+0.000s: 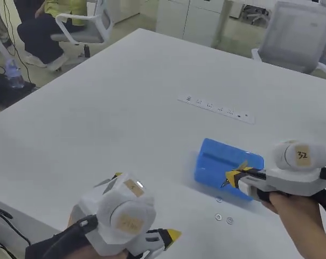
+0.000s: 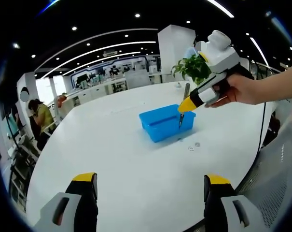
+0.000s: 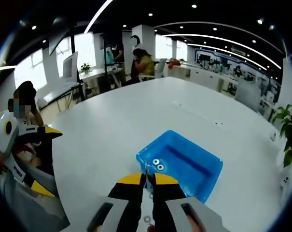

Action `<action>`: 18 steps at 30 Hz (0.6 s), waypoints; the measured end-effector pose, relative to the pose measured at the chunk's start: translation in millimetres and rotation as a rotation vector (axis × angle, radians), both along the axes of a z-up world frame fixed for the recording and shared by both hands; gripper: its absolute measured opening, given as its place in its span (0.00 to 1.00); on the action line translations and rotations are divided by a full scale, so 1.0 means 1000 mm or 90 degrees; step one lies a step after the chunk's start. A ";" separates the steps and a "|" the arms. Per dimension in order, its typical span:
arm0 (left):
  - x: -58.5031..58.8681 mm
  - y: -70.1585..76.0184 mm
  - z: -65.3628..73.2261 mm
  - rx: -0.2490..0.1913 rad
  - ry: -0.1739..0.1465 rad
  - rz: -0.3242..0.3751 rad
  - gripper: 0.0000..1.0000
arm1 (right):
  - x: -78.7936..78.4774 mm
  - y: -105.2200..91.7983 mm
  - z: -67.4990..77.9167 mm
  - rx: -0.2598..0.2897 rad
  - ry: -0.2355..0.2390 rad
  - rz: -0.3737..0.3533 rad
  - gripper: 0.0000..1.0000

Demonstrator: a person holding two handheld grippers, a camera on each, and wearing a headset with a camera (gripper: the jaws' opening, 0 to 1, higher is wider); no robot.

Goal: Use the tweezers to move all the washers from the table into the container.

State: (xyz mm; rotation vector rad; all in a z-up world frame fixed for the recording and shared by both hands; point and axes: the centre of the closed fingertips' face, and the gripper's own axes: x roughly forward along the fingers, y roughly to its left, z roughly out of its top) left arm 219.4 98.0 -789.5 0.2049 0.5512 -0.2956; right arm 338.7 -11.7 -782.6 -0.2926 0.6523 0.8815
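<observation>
Washers (image 1: 219,217) near right gripper's (image 1: 230,179) tweezers (image 2: 181,117), apparently

I'm seeing a blue container (image 1: 211,162) at lower right, silver washers (image 1: 219,217), white table (image 1: 125,118), left gripper (image 2: 149,180) and right gripper (image 3: 148,180) showing yellow-and-black tips.

The table (image 1: 125,108) lies bare across its middle and left, open to any pass. By the near right edge stands the blue container (image 1: 211,162), the right gripper (image 1: 230,178) clamping tweezers (image 2: 181,118) above it, washers (image 1: 219,217) just beside.
</observation>
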 end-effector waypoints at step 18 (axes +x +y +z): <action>-0.001 0.001 -0.004 -0.003 0.014 0.002 0.93 | 0.014 -0.006 -0.033 -0.017 0.030 -0.011 0.04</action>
